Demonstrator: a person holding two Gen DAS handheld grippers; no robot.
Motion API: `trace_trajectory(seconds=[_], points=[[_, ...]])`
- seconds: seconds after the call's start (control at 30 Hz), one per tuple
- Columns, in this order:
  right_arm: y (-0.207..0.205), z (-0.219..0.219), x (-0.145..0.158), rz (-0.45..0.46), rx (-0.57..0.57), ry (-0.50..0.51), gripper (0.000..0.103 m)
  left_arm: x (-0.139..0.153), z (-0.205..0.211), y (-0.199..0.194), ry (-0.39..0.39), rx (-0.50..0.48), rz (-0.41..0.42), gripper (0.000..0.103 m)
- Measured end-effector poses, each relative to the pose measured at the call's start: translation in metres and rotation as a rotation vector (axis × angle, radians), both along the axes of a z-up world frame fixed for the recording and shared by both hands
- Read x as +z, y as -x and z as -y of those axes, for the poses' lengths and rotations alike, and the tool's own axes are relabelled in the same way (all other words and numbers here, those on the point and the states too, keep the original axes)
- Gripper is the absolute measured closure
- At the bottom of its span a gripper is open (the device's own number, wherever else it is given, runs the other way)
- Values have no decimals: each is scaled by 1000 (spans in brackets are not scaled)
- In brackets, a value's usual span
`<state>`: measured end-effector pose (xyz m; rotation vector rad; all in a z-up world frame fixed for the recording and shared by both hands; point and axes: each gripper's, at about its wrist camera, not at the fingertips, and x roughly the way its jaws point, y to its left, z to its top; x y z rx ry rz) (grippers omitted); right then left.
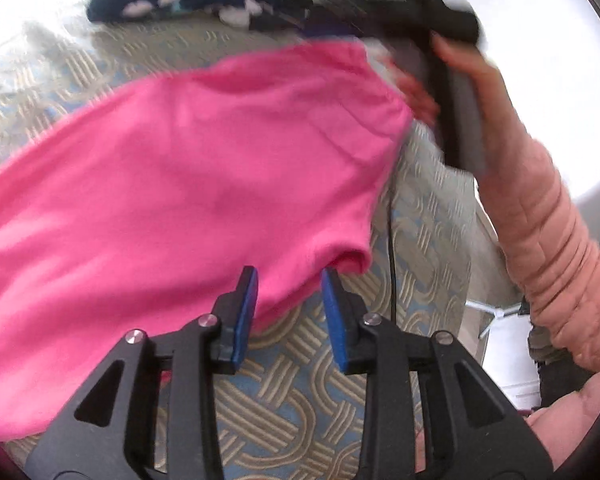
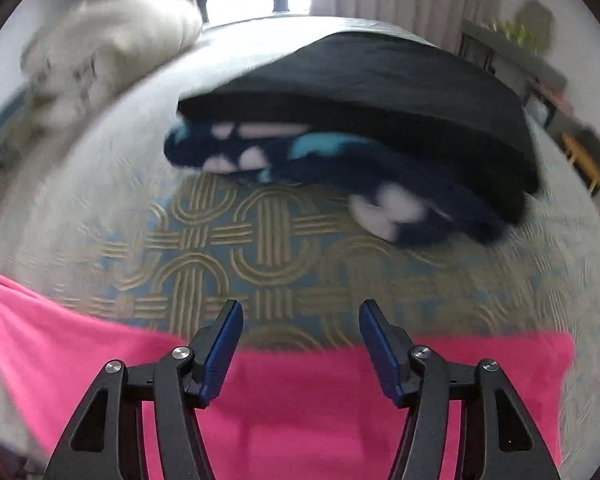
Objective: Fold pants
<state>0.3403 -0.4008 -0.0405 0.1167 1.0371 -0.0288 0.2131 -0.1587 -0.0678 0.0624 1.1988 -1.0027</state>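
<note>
Both your left hand-held gripper (image 1: 289,276) and right hand-held gripper (image 2: 301,310) hang apart, empty, over the pink pants (image 1: 172,184) on the bed (image 2: 228,240).

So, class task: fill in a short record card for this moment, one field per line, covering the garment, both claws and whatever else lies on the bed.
garment: pink pants, spread on the patterned bedspread
left claw: open, at the pants' edge, gripping nothing
right claw: open, above the pants' far edge
other clothes: dark stack on a navy patterned piece, beyond the pants
pillow: far left corner
image quality: motion blur in both views
</note>
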Motion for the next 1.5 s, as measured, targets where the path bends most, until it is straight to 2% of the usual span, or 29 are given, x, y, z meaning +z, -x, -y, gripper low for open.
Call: trace_trajectory(seconds=[0.13,0.27,0.3,0.33,0.37,0.43,0.47,0.53,0.57,0.6,0.63,0.67,0.73,0.77,0.83,0.9,0.93,0.97,1.03,1.07,1.1,1.13,1.2,1.27,1.37,1.5], points=[[58,64,15,-8,-134,8,40,16,9,-4,31,6,26,69],[122,135,15,-24,-370,-17,39,15,44,7,30,-90,23,65],[137,149,13,-26,-415,-41,36,12,53,10,26,-122,15,61],[149,159,9,-29,-444,-74,33,9,66,18,15,-154,13,49],[158,170,2,-38,-465,-127,32,3,79,27,-5,-184,21,45],[165,181,-14,-65,-471,-257,32,-9,98,41,-51,-237,33,46],[168,180,-23,-72,-459,-320,32,-17,107,50,-83,-259,40,47],[169,175,-33,-72,-434,-366,32,-16,115,65,-93,-273,120,50],[166,170,-34,-58,-424,-351,32,-13,118,71,-92,-303,131,81],[162,166,-33,-36,-413,-328,46,-14,122,73,-61,-358,37,102],[159,165,-31,-35,-422,-310,92,-18,126,75,-51,-382,-63,102],[156,165,-29,-46,-451,-307,91,-20,130,82,-59,-389,-67,102],[156,169,-20,-20,-512,-349,93,-23,138,101,-115,-416,58,102],[158,174,-18,-13,-532,-352,93,-25,139,107,-127,-421,68,102],[160,187,-26,-43,-574,-354,92,-20,137,111,-102,-414,40,102],[165,192,-39,-59,-573,-366,89,-8,128,110,-73,-373,60,100],[169,192,-41,-46,-547,-367,87,-2,121,107,-56,-349,70,92],[172,191,-39,-43,-523,-360,85,4,111,102,-36,-313,73,77],[178,185,-31,-53,-501,-317,72,11,90,88,-16,-228,84,56],[182,181,-24,-63,-507,-264,66,14,76,80,-13,-175,100,54],[187,178,-15,-68,-522,-193,51,16,64,72,-15,-127,109,54],[191,175,-6,-58,-528,-137,42,17,46,63,-19,-63,110,53],[199,164,15,-27,-521,-38,41,15,14,37,-17,50,90,52],[203,148,33,-8,-483,-1,41,13,-27,22,-13,187,61,52],[195,113,45,11,-361,-57,41,10,-91,11,-11,367,38,51],[188,18,38,-16,-100,-80,41,10,-166,11,-17,563,45,49]])
